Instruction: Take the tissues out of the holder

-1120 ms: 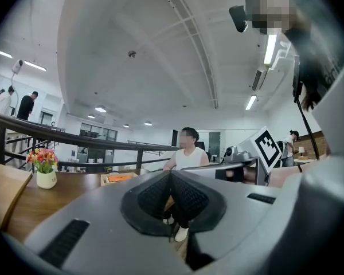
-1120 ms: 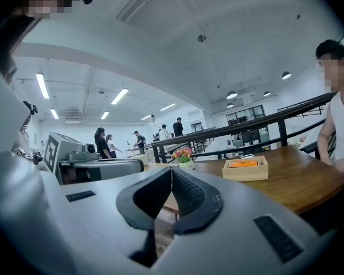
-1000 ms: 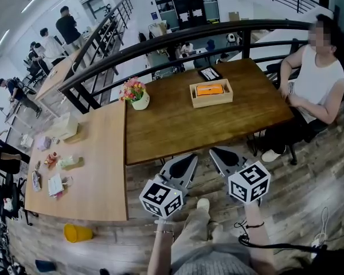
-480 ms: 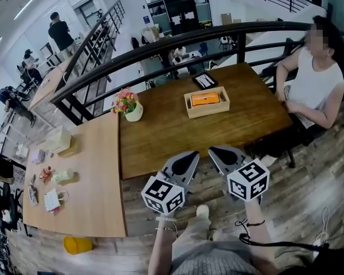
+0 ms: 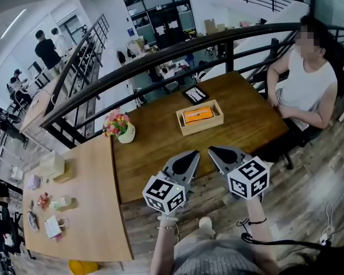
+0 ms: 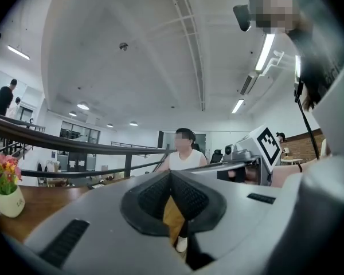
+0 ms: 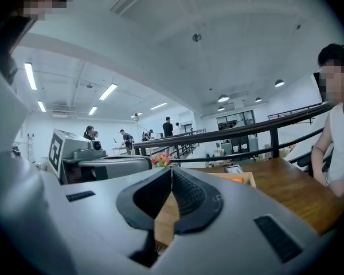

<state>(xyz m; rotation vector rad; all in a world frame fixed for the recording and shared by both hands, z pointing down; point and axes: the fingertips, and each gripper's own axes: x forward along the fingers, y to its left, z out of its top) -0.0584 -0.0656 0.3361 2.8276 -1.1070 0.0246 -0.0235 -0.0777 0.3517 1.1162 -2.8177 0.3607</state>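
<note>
Stretching ahead, the dark brown wooden tabletop (image 5: pixel 155 148) carried a pale rectangular wooden holder (image 5: pixel 202 128) towards its far side, with an orange tissue pack (image 5: pixel 197 114) lying flat inside. Well short of the holder, beyond the tabletop's near edge, the left claw (image 5: pixel 189 157) and right claw (image 5: pixel 217 152) each hung with jaws pressed together, empty.

Dark brown wooden table (image 5: pixel 157 148), paler wooden table (image 5: pixel 94 211) butted against its left side, curved black metal railing (image 5: pixel 218 37) behind, grey-brown plank floor (image 5: pixel 315 176), white ceiling (image 6: pixel 132 50), long fluorescent strip lights (image 6: pixel 265 50) glowing overhead
</note>
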